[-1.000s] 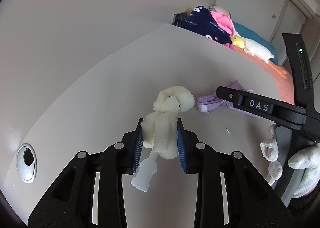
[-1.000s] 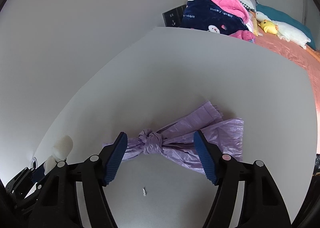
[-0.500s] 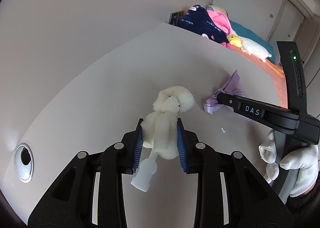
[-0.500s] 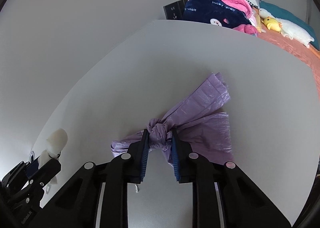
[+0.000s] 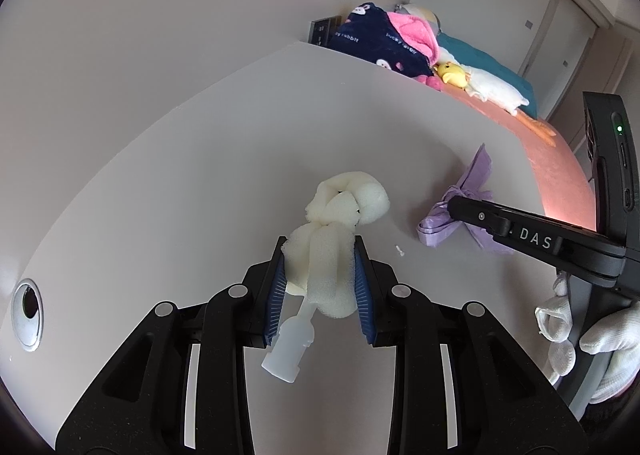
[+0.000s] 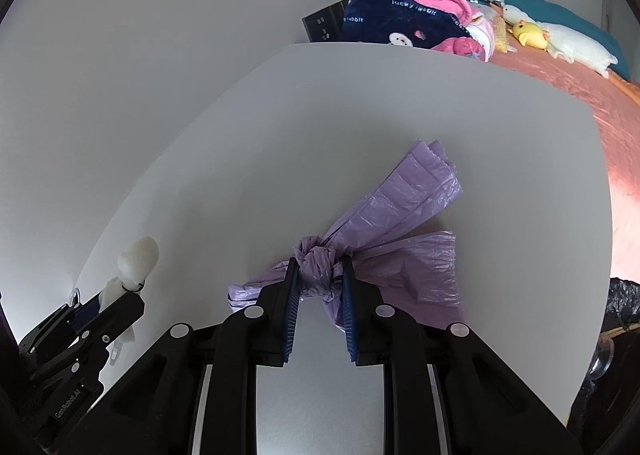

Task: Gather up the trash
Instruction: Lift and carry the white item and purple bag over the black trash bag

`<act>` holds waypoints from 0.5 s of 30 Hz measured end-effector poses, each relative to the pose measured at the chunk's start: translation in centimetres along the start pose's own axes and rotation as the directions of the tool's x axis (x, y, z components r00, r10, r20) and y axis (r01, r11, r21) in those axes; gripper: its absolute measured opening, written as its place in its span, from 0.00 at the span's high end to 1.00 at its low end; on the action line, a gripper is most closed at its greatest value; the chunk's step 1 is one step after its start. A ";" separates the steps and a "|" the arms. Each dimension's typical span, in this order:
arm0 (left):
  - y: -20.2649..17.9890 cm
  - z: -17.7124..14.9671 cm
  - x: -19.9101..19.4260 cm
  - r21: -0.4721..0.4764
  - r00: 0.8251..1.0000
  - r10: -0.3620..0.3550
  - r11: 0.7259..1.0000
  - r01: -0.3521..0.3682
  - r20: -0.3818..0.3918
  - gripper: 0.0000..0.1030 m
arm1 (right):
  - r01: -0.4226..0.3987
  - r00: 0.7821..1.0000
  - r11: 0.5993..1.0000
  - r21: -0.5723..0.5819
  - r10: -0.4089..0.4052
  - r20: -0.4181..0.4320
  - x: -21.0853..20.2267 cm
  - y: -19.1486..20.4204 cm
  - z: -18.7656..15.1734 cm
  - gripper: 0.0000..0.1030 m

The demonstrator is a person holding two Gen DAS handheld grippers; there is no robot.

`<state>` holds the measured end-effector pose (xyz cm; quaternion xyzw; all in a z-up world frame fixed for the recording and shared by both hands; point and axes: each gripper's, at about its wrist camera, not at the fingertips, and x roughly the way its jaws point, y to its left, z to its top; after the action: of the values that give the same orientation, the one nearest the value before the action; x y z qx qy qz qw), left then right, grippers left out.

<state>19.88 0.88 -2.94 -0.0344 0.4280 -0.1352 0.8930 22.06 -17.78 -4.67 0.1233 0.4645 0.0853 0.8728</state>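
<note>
Since one second ago, the right gripper (image 6: pixel 319 275) has gone from wide open, straddling the purple plastic bag (image 6: pixel 404 223), to clamped on the bag's knot (image 6: pixel 316 257). Half a second ago the jaws had already met the knot; the bag's loose tails have since swung a little further away from the camera, consistent with the knot being drawn or turned.

The left gripper (image 5: pixel 319 267) is unchanged: its blue pads (image 5: pixel 276 287) remain pressed against a bundle of white foam (image 5: pixel 332 255), with a small translucent plastic piece (image 5: pixel 290 343) hanging below the foam. In the left wrist view the foam appears raised above the worktop (image 5: pixel 180 183), though contact cannot be ruled out.

The bag's tails still rest on the worktop in the right wrist view. A tiny white scrap (image 5: pixel 399 250) lies on the surface between the two grippers.

Assessment: both grippers now carry one trash item each. The likely next step is lifting the bag and moving both items to a bin. A dark bag-like object (image 6: pixel 624 303) at the right edge may be that bin; this cannot be confirmed. The scrap remains uncollected.
</note>
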 end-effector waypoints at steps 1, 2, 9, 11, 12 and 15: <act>-0.3 -0.1 -0.1 0.001 1.000 -0.003 1.000 0.003 0.001 0.70 | -0.004 1.000 1.000 0.001 0.004 0.002 -0.5 -0.3 -0.2 0.79; -0.7 -0.2 -0.2 0.005 1.000 -0.004 1.000 0.004 0.002 0.70 | -0.007 1.000 1.000 0.003 0.007 0.006 -0.9 -0.6 -0.4 0.79; -3.5 -0.6 -1.6 0.048 1.000 -0.008 0.999 0.007 0.011 0.70 | -0.036 0.999 0.999 0.019 0.035 0.029 -4.0 -2.0 -1.6 0.79; -4.3 -0.8 -2.0 0.058 1.000 -0.011 0.998 0.010 0.015 0.70 | -0.044 0.999 0.999 0.021 0.043 0.033 -4.7 -2.3 -1.9 0.79; -4.8 -0.8 -2.1 0.064 1.000 -0.012 0.998 0.011 0.017 0.70 | -0.046 0.998 0.999 0.022 0.045 0.036 -5.2 -2.6 -2.1 0.79; -5.9 -1.0 -2.5 0.074 1.000 -0.022 0.997 0.020 0.019 0.70 | -0.047 0.998 0.999 0.023 0.046 0.048 -6.4 -3.2 -2.6 0.79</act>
<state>16.34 -4.04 -0.62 -0.0073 0.4134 -0.1600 0.8963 16.48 -22.20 -1.91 0.1466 0.4415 0.0972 0.8798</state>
